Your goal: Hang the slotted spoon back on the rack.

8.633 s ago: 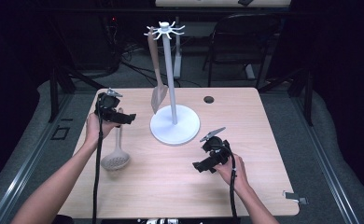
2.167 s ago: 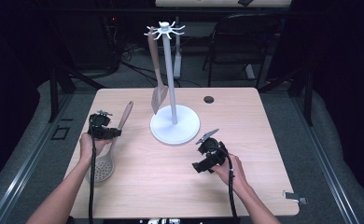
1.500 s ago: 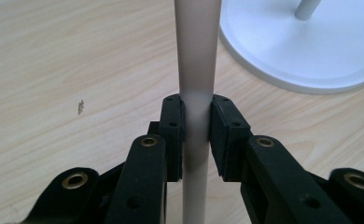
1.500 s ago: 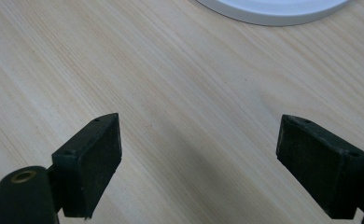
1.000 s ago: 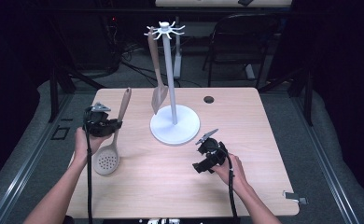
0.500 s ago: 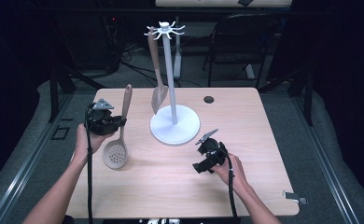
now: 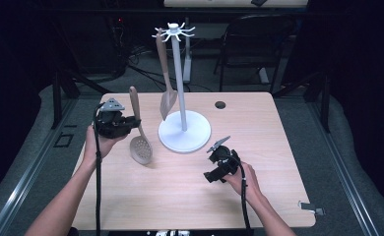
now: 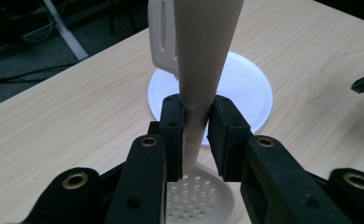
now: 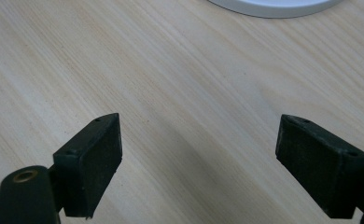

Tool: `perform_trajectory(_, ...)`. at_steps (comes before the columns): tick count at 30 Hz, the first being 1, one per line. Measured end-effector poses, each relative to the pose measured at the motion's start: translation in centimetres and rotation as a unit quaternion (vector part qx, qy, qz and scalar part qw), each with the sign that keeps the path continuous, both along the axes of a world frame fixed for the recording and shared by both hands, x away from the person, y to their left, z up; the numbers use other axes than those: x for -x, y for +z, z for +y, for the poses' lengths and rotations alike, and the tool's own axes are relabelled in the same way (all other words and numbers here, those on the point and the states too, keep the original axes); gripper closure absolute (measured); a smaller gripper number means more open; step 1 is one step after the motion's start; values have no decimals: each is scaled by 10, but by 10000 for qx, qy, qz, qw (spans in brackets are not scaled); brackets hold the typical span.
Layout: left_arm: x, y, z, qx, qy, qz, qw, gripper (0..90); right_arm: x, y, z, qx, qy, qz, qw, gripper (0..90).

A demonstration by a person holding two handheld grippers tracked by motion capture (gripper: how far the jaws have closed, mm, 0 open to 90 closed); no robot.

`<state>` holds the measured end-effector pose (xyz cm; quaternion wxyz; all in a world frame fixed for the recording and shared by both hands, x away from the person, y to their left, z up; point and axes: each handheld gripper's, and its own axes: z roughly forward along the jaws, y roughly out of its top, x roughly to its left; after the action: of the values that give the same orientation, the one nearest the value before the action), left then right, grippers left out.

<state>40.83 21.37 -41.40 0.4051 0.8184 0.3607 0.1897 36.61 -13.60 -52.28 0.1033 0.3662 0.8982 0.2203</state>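
Slotted spoon now lifted upright off the wood table, clamped in left gripper beside the utensil stand. Right gripper spread wide, low over tabletop. Dark room, grey carpet.

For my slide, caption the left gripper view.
Left gripper clamps slotted spoon handle, white stand base behind.

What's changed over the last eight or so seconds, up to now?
The left gripper, shut on the beige slotted spoon's handle, has lifted the spoon and swung it from the table's left edge toward the white utensil stand, handle now upright. The right gripper stayed open, resting on the wooden table; the beige spatula still hangs on the stand.
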Motion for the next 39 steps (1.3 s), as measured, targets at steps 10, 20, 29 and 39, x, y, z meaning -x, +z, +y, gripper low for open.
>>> perform_trajectory(10,-1,14,-14,-73,-165,-206,9996,761,1,0,0,-12,-13,-54,10000,141)
perform_trajectory(20,-9,22,-27,-128,-296,-190,9993,761,1,1,0,-39,-44,-65,10000,141)
perform_trajectory(29,-16,30,-37,-105,-367,-215,9990,761,1,1,-1,-32,-43,-61,10000,141)
perform_trajectory(39,-24,39,-45,-58,-402,-258,9988,760,1,1,-1,-62,-37,-43,10000,141)
